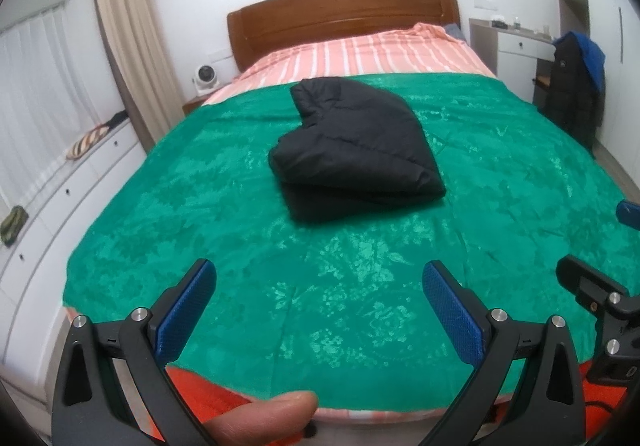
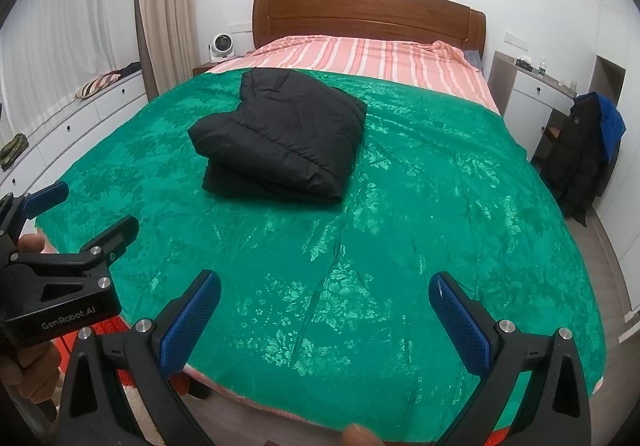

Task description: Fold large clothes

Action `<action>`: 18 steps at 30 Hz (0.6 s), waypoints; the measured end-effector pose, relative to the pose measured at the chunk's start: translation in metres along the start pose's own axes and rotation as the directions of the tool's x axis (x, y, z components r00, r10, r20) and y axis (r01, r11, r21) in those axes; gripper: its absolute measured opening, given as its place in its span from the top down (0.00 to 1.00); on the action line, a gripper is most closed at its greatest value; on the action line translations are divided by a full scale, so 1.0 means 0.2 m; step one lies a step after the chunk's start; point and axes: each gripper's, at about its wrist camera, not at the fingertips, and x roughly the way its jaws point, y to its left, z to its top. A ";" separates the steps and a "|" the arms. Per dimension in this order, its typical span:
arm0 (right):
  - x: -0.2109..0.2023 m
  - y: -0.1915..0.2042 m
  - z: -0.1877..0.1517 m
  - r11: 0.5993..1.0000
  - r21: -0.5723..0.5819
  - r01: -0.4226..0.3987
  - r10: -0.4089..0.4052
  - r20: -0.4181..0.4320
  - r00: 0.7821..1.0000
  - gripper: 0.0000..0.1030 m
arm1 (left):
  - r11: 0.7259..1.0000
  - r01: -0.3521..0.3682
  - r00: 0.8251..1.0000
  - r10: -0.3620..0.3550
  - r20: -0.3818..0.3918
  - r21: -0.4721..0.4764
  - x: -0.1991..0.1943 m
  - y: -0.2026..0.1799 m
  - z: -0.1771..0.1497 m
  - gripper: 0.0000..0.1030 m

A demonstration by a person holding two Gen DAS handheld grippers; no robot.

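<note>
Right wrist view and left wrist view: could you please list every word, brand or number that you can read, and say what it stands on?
"GenRobot.AI": white letters on the black body of the left gripper, right wrist view.
Logo on the dark coat on the chair: too small to read.
Left wrist view: no text readable.

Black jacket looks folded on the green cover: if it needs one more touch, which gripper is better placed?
Left, slightly. The black jacket lies almost straight ahead of the left gripper, but off to the left of the right gripper. Both grippers are open, empty and back near the bed's foot edge.
</note>
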 end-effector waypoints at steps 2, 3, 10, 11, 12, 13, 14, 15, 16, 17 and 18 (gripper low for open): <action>0.01 0.01 0.00 1.000 -0.001 -0.008 0.008 -0.010 1.000 0.00 | 1.000 0.002 1.000 -0.002 -0.013 -0.004 0.01 0.01 -0.01 0.00; 0.01 0.02 0.00 1.000 -0.001 -0.012 0.012 -0.015 1.000 0.00 | 1.000 0.002 1.000 -0.002 -0.016 -0.006 0.02 0.01 -0.01 0.00; -0.01 0.06 0.03 1.000 -0.014 -0.025 0.025 0.008 1.000 0.00 | 0.999 0.022 1.000 -0.022 -0.017 -0.031 0.01 0.04 0.01 0.00; -0.01 0.07 0.04 1.000 -0.014 -0.024 0.024 0.014 1.000 0.00 | 0.999 0.025 1.000 -0.025 -0.014 -0.032 0.00 0.04 0.01 0.00; -0.01 0.07 0.03 1.000 -0.014 -0.023 0.023 0.014 1.000 0.00 | 0.999 0.027 1.000 -0.028 -0.013 -0.033 0.00 0.04 0.01 0.00; -0.01 0.07 0.03 1.000 -0.014 -0.022 0.022 0.012 1.000 0.00 | 0.999 0.032 0.999 -0.032 -0.013 -0.034 0.00 0.04 0.01 0.00; 0.00 0.07 0.03 1.000 -0.013 -0.020 0.020 0.007 1.000 0.00 | 0.999 0.036 0.999 -0.037 -0.016 -0.037 0.01 0.05 0.01 0.00; 0.01 0.06 0.02 1.000 -0.010 -0.017 0.017 0.000 1.000 0.00 | 0.998 0.040 0.999 -0.041 -0.019 -0.042 0.01 0.05 0.01 0.00; 0.02 0.06 0.01 1.000 -0.007 -0.015 0.015 -0.007 1.000 0.00 | 0.998 0.047 0.999 -0.048 -0.022 -0.053 0.02 0.06 0.00 0.00; 0.02 0.05 0.01 1.000 -0.003 -0.013 0.013 -0.011 1.000 0.00 | 0.997 0.054 0.998 -0.056 -0.022 -0.059 0.02 0.06 0.00 0.00; 0.02 0.05 0.00 1.000 -0.001 -0.011 0.011 -0.013 1.000 0.00 | 0.996 0.059 0.998 -0.061 -0.021 -0.065 0.02 0.06 0.00 0.00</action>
